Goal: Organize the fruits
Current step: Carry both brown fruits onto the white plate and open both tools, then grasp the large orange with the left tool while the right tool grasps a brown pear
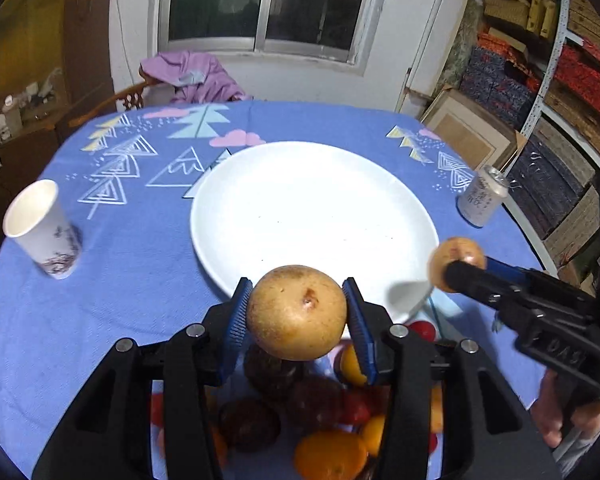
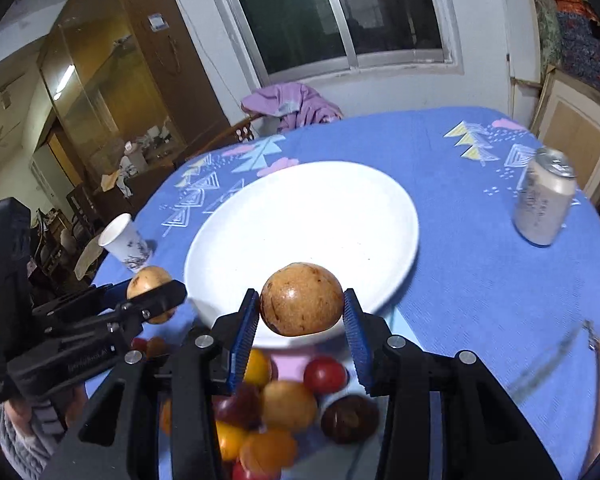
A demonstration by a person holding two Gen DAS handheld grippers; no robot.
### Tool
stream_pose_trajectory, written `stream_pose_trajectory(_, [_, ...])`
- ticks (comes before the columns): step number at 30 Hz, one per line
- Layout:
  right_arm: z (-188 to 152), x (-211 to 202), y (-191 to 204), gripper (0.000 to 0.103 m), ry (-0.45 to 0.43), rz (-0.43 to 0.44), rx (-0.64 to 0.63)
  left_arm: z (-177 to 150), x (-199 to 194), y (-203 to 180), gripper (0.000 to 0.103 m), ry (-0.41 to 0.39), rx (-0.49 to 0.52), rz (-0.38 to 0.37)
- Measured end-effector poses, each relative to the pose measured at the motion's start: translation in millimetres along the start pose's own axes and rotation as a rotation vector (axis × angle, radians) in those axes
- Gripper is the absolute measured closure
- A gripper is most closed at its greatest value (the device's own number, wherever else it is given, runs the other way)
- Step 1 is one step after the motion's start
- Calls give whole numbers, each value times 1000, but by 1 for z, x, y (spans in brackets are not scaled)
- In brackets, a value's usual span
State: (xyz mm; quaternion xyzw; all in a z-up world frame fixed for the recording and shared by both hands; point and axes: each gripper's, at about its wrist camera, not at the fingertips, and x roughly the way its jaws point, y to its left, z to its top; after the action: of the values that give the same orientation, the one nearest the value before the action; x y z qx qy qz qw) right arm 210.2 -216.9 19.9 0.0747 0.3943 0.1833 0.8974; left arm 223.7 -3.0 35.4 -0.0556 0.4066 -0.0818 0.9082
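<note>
Between my left gripper's (image 1: 297, 314) pads: yellow-brown pear (image 1: 297, 312), clamped, off the cloth.
Between my right gripper's (image 2: 301, 312) pads: brown round fruit (image 2: 301, 299), clamped, raised.
Just ahead of both: white plate (image 1: 312, 216), bare.
Below my fingers: fruit pile (image 2: 284, 412), oranges, red and dark pieces, on the blue tablecloth (image 1: 120, 280).
Far left of my left gripper: paper cup (image 1: 44, 228).
Far right of my right gripper: drink can (image 2: 544, 204), upright.
</note>
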Motion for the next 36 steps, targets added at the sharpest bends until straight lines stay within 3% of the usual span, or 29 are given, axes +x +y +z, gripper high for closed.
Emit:
stream_pose_trajectory(6, [10, 33, -10, 58, 31, -39, 17, 3, 41, 9, 55, 56, -34, -5])
stream_pose_trajectory(8, [9, 29, -9, 35, 26, -35, 1, 2, 41, 12, 39, 44, -40, 1])
stream_pose_trajectory(9, [10, 21, -9, 34, -8, -45, -3, 1, 37, 13, 31, 32, -46, 0])
stream_pose_trajectory(13, [12, -7, -3, 34, -76, -49, -22, -1, 16, 17, 30, -1, -62, -23])
stream_pose_trajectory(15, [8, -24, -2, 32, -107, -44, -23, -4, 1, 21, 24, -27, -72, -12])
stream_pose_trajectory(18, [-5, -53, 1, 20, -163, -59, -47, -19, -28, 36, 12, -98, -99, 51])
stream_pose_trajectory(23, [-47, -83, -9, 12, -203, -78, -60, -70, -66, 67, 8, -153, -120, 202])
stream_pose_trajectory(26, [-76, -92, -27, 11, -191, -91, 2, -104, -75, 87, 7, -132, -174, 233])
stream_pose_trajectory(31, [-113, -106, -55, 11, -186, -96, 127, -136, -76, 112, 7, -63, -275, 217])
stream_pose_trajectory(36, [-130, -121, -59, 9, -222, -85, 161, -137, -79, 118, 7, -69, -308, 188])
